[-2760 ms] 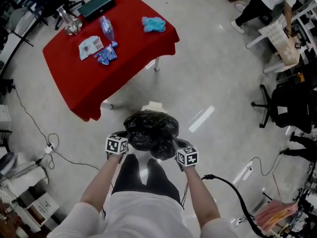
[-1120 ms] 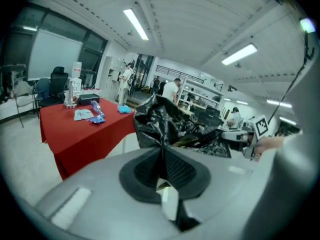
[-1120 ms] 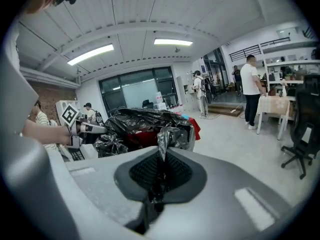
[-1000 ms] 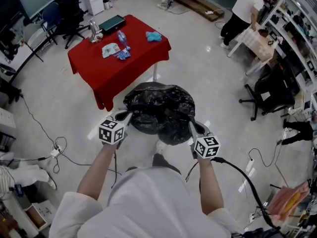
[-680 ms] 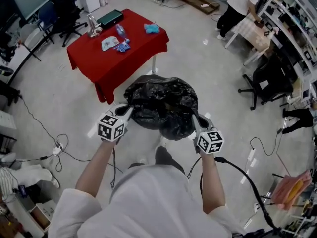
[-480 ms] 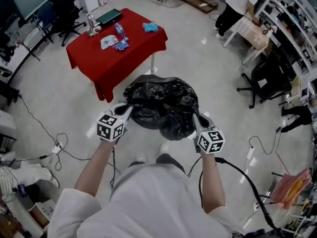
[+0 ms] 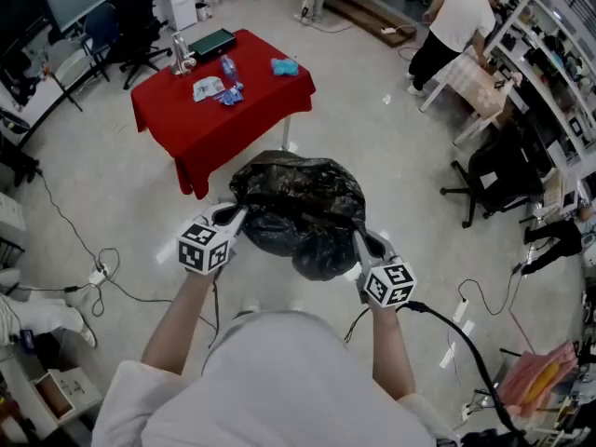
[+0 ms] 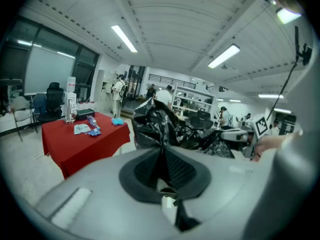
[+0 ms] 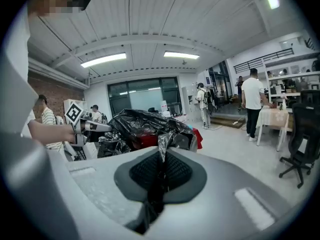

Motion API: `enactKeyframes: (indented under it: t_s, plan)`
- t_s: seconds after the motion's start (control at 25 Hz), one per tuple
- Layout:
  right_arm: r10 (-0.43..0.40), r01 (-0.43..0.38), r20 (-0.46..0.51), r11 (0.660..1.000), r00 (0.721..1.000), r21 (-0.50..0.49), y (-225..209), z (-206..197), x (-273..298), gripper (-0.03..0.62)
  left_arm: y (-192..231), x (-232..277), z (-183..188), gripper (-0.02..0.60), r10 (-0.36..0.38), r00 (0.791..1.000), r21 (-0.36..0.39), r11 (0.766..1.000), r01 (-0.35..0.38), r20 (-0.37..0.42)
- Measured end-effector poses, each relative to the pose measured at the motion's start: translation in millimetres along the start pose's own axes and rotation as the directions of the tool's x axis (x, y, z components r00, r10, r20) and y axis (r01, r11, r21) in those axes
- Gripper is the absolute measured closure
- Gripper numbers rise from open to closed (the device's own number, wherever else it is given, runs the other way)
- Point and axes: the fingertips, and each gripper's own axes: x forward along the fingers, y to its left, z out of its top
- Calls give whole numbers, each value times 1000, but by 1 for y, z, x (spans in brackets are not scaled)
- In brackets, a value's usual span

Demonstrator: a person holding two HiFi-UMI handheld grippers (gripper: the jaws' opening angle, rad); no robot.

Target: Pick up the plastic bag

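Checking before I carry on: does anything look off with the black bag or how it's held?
Nothing stands out. The left gripper and right gripper are each shut on a pinched edge of the black plastic bag, which hangs crumpled between them. No tear or spill shows.

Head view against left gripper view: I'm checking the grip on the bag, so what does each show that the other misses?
Only the head view: the whole plastic bag held up between left claw and right claw. Only the left gripper view: close up, the left claw shut on a pinched fold of the bag, plus ceiling lights. Both: the bag and the red table.
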Motion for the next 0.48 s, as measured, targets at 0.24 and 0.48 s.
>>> enactKeyframes:
  t_s: [0.24,0.48]
  plan:
    - [18,-18,12,1000,1000,-13,-5,8,-5,592,-8,2,-1,574,9,1000,-10,1000,-9,8]
    - [17,-17,22,999,1000,-31,-10,12,0,592,-8,7,1,574,4,1000,3,1000,-4,8]
